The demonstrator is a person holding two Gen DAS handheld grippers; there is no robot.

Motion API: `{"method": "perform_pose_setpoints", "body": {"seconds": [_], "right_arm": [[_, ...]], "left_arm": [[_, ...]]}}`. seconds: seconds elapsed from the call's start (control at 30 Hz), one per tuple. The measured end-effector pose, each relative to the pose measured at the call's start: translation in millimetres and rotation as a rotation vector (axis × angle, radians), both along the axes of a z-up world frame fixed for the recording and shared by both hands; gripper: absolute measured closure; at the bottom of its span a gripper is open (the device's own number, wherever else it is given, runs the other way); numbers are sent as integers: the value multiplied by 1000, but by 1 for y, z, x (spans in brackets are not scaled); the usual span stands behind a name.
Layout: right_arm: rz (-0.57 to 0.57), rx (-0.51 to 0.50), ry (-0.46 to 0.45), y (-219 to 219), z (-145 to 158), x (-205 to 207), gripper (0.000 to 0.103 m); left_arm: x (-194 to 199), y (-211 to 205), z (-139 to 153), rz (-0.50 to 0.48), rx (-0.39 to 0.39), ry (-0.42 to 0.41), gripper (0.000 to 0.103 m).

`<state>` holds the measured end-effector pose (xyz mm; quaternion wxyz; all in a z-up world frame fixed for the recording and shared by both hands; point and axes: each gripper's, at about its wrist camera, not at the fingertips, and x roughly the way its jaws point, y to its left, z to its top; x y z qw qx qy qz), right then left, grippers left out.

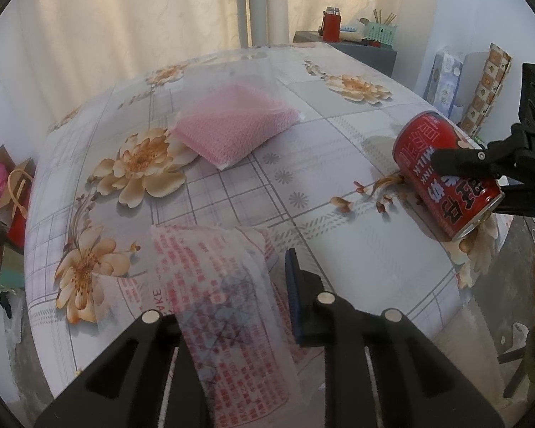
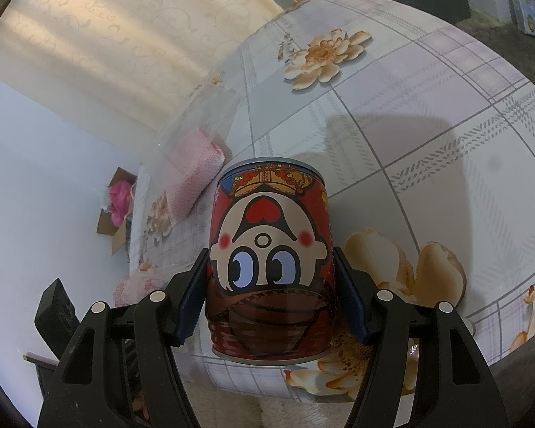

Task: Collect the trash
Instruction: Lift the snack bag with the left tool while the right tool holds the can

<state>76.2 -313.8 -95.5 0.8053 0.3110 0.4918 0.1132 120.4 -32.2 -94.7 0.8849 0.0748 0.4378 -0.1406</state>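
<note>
The right gripper (image 2: 271,306) clenched a red milk can (image 2: 271,256) above the floral table (image 2: 428,135). Left of the can, the left gripper (image 1: 232,321) pinched a printed plastic wrapper (image 1: 217,285). Both grips probably needed holding firm while carrying.

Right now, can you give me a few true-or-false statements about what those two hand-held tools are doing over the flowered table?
1. The right tool grips a red can. True.
2. The can stands on the tablecloth. False: it is lifted and tilted.
3. The left tool has a printed wrapper between its fingers. True.
4. The pink packet is held by a tool. False: it lies on the table, untouched.
5. The can is blue. False: it is red.
</note>
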Motion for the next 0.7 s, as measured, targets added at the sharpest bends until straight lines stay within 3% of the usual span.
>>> {"method": "perform_pose_setpoints", "body": {"seconds": [0.7], "right_arm": [[-10,24,-42,-8,21,-19,41]], "left_arm": [[-16,-4,28,-24,-54,-54,92]]}}
